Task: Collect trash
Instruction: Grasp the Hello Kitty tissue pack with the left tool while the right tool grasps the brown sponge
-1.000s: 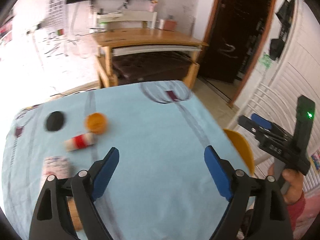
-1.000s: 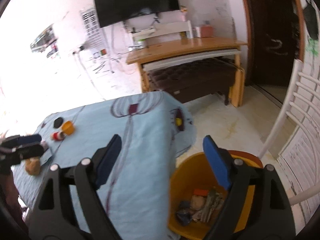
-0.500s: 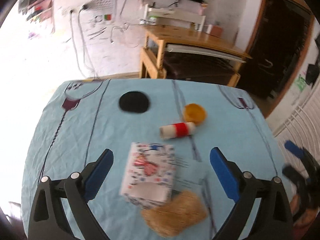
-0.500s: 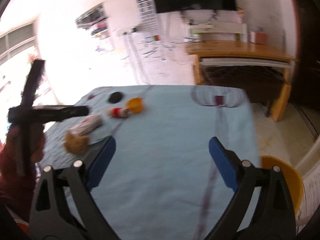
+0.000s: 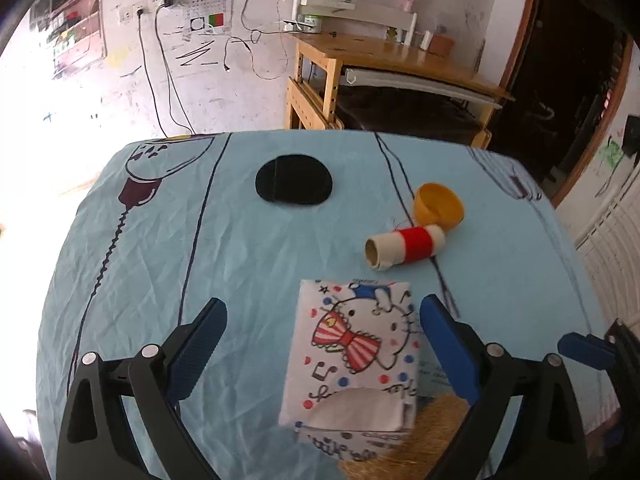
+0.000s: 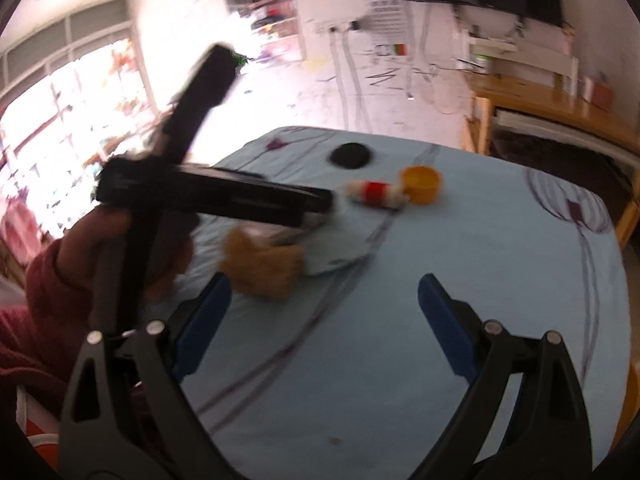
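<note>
On the light blue tablecloth lie a Hello Kitty tissue pack, a tan fibrous wad partly under it, a red-banded spool, a small orange cup and a black disc. My left gripper is open, with the tissue pack between its fingers. My right gripper is open and empty above the cloth, just right of the tan wad. The right wrist view is blurred; it shows the spool, the cup and the disc.
A wooden desk stands beyond the table's far edge, with a dark doorway to its right. A white slatted chair is at the table's right side. The right gripper's blue tip shows at the right.
Both grippers swung left, away from the orange bin beside the table. The left one now straddles the tissue pack; the right one now faces the trash on the cloth.
</note>
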{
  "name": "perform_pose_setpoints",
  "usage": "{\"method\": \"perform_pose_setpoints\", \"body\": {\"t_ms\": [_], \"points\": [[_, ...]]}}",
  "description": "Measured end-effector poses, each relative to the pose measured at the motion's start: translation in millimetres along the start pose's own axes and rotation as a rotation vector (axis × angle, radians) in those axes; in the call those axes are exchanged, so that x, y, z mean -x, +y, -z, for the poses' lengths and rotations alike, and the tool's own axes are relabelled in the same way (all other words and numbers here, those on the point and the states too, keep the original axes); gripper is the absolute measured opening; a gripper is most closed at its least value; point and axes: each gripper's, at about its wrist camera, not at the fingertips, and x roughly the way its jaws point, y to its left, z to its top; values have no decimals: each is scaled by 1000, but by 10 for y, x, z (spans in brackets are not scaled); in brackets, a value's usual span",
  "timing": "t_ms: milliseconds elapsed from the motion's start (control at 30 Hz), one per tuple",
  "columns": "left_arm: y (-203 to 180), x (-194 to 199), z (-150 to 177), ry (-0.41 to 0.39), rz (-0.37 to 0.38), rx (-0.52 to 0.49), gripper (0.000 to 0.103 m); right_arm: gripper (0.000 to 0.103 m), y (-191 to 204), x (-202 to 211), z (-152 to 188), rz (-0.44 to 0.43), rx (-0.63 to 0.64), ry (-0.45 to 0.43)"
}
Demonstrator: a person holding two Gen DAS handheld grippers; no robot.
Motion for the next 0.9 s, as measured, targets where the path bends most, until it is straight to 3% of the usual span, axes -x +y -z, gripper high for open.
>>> {"method": "perform_pose_setpoints", "body": {"t_ms": [133,300,367,433,500,600,633,667,733,900], "points": [[12,-38,57,11,28,-3,90,91,194,-127,-45,-10,42,34],[25,-22,96,-6,56,-17,69,91,362,-277,-75,-6,81,79],[46,-1,98,-13,74,-14,53,91,407,-323,-78,-5,92,91],[121,26,98,-13,114,15,47,91,467,-382,-82,7,104,110],[221,40,87,-15,131,49,45,91,489,-449,-92,23,104,130],[373,112,65,-51,80,91,44,90,511,-532,-94,59,109,163],[404,144,57,-62,68,96,44,84,525,-544,-91,68,116,168],[429,175,42,-72,59,100,44,71,535,-558,-90,79,122,173],[471,244,24,-95,32,108,44,60,539,-592,-81,99,126,182],[503,348,0,-125,13,114,44,56,508,-504,-68,99,104,136]]}}
